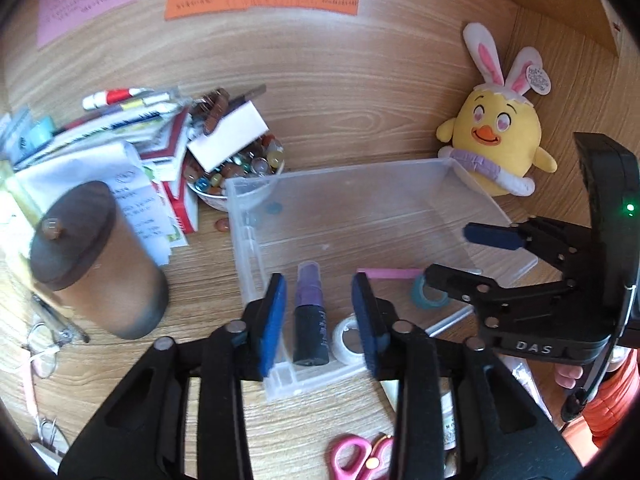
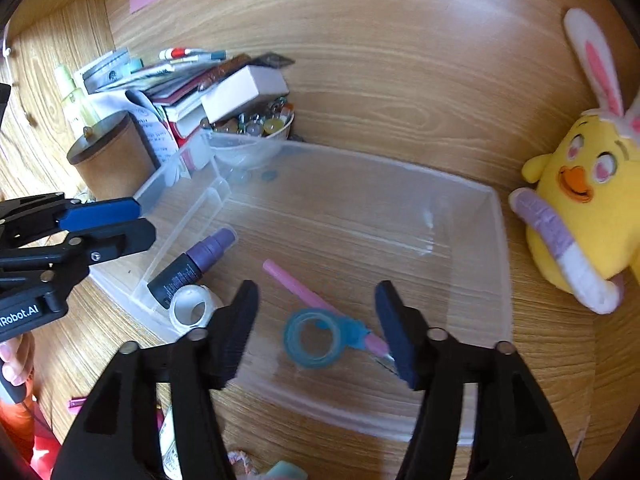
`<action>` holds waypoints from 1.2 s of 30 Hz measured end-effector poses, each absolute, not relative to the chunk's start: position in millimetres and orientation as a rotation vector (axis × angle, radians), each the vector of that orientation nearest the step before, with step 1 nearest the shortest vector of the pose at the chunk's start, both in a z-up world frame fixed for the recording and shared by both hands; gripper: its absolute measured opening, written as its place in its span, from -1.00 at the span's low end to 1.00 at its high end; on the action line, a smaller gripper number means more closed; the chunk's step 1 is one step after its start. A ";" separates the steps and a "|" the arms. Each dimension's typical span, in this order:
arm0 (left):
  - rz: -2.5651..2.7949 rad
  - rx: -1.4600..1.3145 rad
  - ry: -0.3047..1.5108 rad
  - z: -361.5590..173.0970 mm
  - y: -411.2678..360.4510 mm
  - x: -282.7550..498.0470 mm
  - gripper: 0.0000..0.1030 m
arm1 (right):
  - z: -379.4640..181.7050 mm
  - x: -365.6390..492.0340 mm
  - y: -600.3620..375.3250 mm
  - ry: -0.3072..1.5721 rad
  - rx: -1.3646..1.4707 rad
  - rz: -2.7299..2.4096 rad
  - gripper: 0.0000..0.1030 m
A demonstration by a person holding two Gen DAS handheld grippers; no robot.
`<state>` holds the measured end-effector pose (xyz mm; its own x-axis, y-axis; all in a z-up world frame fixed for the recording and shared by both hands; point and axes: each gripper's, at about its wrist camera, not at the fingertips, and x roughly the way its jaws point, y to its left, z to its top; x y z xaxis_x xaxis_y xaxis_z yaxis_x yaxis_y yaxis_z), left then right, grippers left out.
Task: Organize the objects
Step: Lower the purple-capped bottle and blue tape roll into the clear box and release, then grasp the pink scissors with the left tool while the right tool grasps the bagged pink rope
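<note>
Wooden desk (image 1: 360, 92) clutter crowds clear bin (image 1: 360, 216): canister (image 1: 100, 264), plush chick (image 1: 496, 140).

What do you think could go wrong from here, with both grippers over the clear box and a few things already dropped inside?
1. The purple spray bottle lies on its side between the open left gripper pads, apparently on a divider ridge; it may roll.
2. The right gripper hangs open over the blue tape roll, which overlaps the pink stick; closing could snag both.
3. The clear box looks light, so a finger bumping its wall might push it.
</note>
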<state>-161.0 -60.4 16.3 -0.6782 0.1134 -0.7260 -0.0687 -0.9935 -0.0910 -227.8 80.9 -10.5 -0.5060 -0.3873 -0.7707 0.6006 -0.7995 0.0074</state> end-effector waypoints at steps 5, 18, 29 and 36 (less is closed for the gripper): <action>2.854 -1.133 -0.063 27.8 -61.7 -136.1 0.23 | 10.6 -200.6 97.7 0.346 1.006 -2.338 0.59; 2.945 -1.082 0.015 22.3 -63.2 -64.5 0.73 | 15.0 -125.6 142.1 0.231 0.959 -2.370 0.80; 2.838 -1.277 0.024 -31.2 -68.1 -28.1 0.78 | -32.7 -110.3 172.5 0.088 1.146 -2.321 0.80; 2.791 -1.347 0.011 -55.0 -71.0 -15.7 0.63 | -49.2 -115.9 183.4 -0.051 1.225 -2.252 0.78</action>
